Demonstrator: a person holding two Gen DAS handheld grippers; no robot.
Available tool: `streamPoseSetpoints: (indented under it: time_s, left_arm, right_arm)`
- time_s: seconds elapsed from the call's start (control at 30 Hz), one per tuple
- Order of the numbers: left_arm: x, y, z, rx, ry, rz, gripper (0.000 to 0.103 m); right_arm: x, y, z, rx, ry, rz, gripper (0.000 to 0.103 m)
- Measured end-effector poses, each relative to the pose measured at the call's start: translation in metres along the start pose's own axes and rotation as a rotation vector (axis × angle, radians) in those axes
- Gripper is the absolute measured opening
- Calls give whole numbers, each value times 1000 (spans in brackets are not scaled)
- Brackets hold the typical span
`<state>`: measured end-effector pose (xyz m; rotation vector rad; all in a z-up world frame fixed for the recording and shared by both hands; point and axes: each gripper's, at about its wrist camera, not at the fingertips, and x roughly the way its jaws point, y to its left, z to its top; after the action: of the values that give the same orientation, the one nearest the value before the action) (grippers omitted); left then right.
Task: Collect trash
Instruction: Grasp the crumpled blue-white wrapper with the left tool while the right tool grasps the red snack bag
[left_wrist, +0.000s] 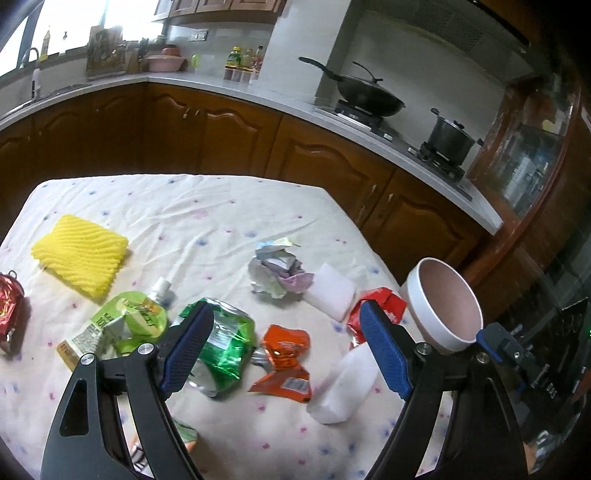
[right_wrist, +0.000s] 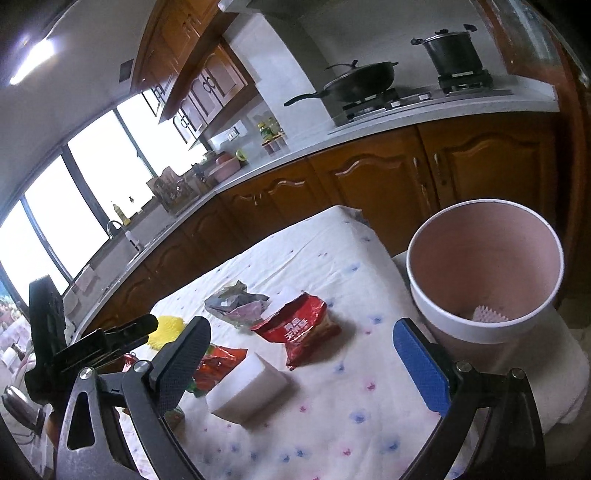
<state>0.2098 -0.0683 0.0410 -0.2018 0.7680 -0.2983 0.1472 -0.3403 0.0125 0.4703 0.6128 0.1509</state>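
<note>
Trash lies scattered on a floral tablecloth (left_wrist: 207, 206). In the left wrist view my left gripper (left_wrist: 286, 349) is open, hovering above a green wrapper (left_wrist: 221, 350), an orange wrapper (left_wrist: 286, 354) and a white foam piece (left_wrist: 343, 384). Farther off lie crumpled paper (left_wrist: 277, 273), a white block (left_wrist: 332, 291), a red packet (left_wrist: 376, 306), a green pouch (left_wrist: 129, 317) and yellow foam netting (left_wrist: 79, 254). My right gripper (right_wrist: 301, 365) is open too, over the white block (right_wrist: 247, 391), near the red packet (right_wrist: 299, 328). A white bin (right_wrist: 484, 325) stands at the table's right edge.
A small pink spiky item (right_wrist: 487, 314) lies in the bin. Red foil (left_wrist: 9, 314) lies at the table's left edge. Wooden cabinets (left_wrist: 229, 140) and a counter with a wok (left_wrist: 365, 96) and a pot (left_wrist: 450, 136) run behind the table. The left tool's black body (right_wrist: 55, 332) shows at the left.
</note>
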Motion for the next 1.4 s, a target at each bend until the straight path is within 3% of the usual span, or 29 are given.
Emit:
streamPoseSetpoints:
  time_s: [0.4, 0.77, 0.93, 1.0, 1.07, 1.13, 1.2, 1.4]
  left_arm:
    - [27, 7, 12, 0, 72, 76, 83]
    - [82, 0, 38, -32, 136, 160, 83]
    - [113, -3, 41, -23, 188, 197, 82]
    - [126, 0, 39, -33, 219, 210, 76]
    - [136, 4, 35, -59, 244, 199, 51]
    - [142, 9, 31, -86, 261, 165, 31]
    - [140, 10, 29, -86, 240, 161, 30]
    - [120, 10, 30, -106, 189, 119, 27]
  right_arm:
    - [30, 12, 1, -15, 61, 36, 100]
    - [71, 3, 9, 16, 135, 51, 96]
    - [91, 0, 6, 11, 189, 46, 79]
    - [100, -3, 4, 22, 214, 50, 72]
    - [106, -6, 1, 33, 234, 58, 59]
    - [111, -8, -2, 37, 248, 56, 32]
    - [111, -9, -4, 39, 248, 62, 18]
    - [101, -7, -3, 29, 222, 81, 10]
